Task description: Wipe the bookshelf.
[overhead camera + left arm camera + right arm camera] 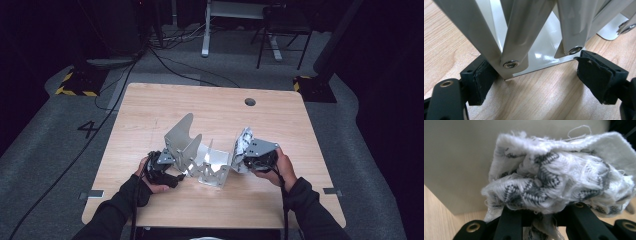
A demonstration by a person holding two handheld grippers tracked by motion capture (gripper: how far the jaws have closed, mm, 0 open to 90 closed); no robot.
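On the wooden counter (pixel 150 110) stands a bent sheet-metal bracket (pixel 192 150), grey and shiny, with upright fins and a lower notched flange. The person works at it from both ends, a gripper in each hand.

The left gripper (pixel 167 170) sits at the bracket's near-left end. In the left gripper view its fingers (pixel 480 80) stand wide apart, straddling the foot of the bracket (pixel 524 37). The left pad lies against the outer face of the nearest fin, touching or very nearly so. The right pad (pixel 596 77) sits just beside the riveted foot of another fin, its tip by the metal edge; whether it presses there cannot be told. Two rivets show between the pads, low on the fins, just above the counter. The grip is not closed on anything.

The right gripper (pixel 245 155) is at the bracket's right end. Its fingers (pixel 511 225) are drawn close together on a bunched white cloth (pixel 559 175) with a grey zigzag weave and frayed edges. The wad bulges up and forward of the fingertips, and a tail of it hangs down between them. Straight ahead of the cloth is a flat grey metal face (pixel 456 162), very near; whether cloth and metal touch cannot be told. In the high view the cloth (pixel 243 140) rises just past the gripper, beside the bracket's right side.
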